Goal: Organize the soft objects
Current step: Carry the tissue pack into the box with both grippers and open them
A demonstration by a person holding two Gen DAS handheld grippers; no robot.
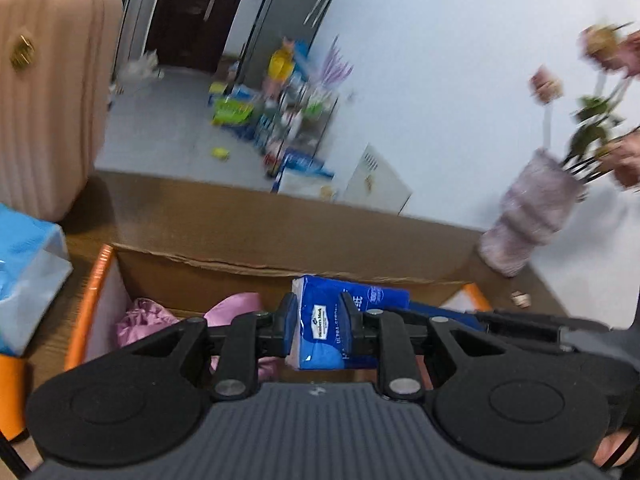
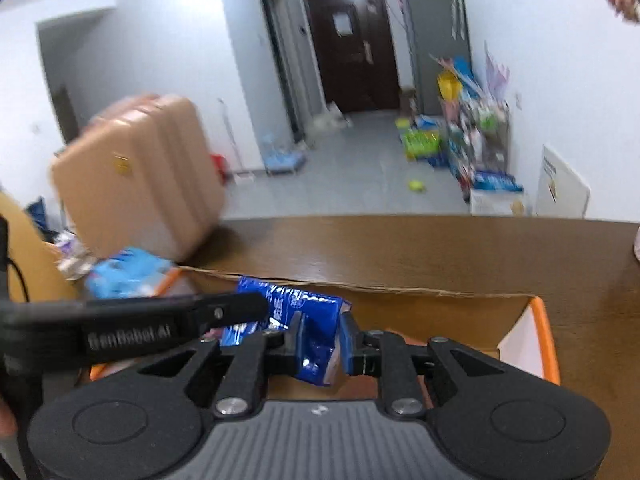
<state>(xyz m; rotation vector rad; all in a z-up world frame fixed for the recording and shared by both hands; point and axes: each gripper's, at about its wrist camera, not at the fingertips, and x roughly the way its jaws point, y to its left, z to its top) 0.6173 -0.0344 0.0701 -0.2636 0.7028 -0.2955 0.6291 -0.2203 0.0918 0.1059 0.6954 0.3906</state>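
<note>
A blue tissue pack is held by both grippers over an open cardboard box with orange flaps. My left gripper is shut on one end of the pack. My right gripper is shut on the other end. A pink soft cloth lies inside the box at the left. The left gripper's body crosses the right wrist view at the left.
The box sits on a brown wooden table. A pink suitcase stands at the table's left. A light blue plastic pack lies beside the box. A purple vase with flowers stands at the right. Clutter lies on the floor beyond.
</note>
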